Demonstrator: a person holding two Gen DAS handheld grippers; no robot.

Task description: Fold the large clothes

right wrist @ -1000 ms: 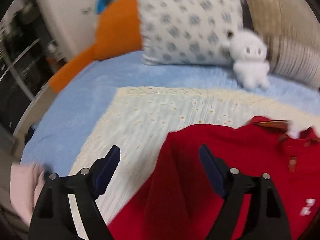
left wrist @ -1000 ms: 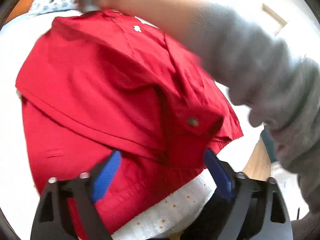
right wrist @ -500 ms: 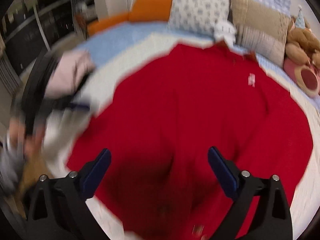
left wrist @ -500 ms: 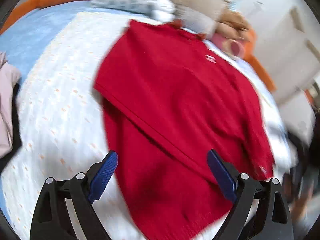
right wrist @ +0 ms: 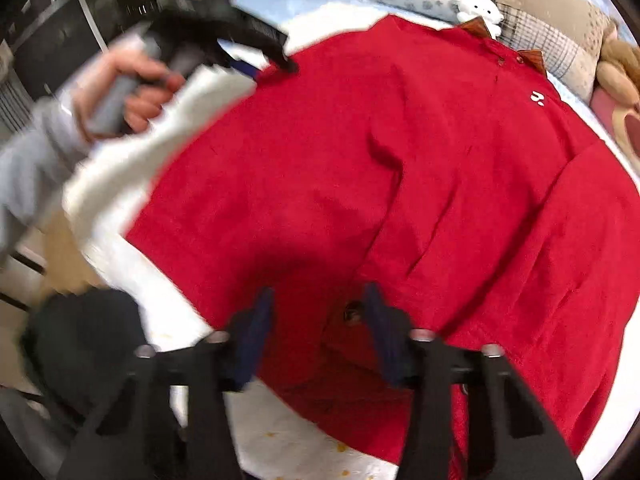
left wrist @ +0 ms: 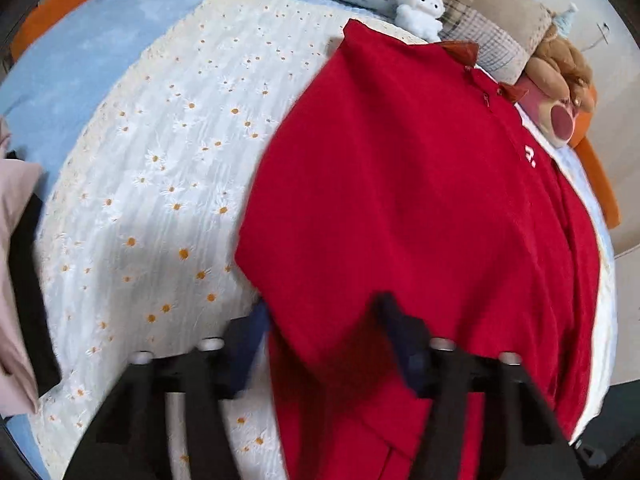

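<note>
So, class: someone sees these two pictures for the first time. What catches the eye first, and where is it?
The big red shirt dominates, spread over the daisy-print blanket on the bed. Next, at its near edge, the left gripper has red cloth between its fingers. Behind the collar sits a small white plush toy against the pillows.

both grippers [left wrist: 322, 332] [right wrist: 318, 316] dropped and narrowed around the red shirt [left wrist: 420, 208].

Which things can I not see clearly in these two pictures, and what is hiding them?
- Left wrist view: the left gripper straddles the edge of the red collared shirt; cloth and blur hide whether it pinches.
- Right wrist view: the right gripper is over the hem; contact is unclear.
- Right wrist view: the person's hand is motion-blurred.
- Left wrist view: the pink and black clothes are cut by the edge.
</note>
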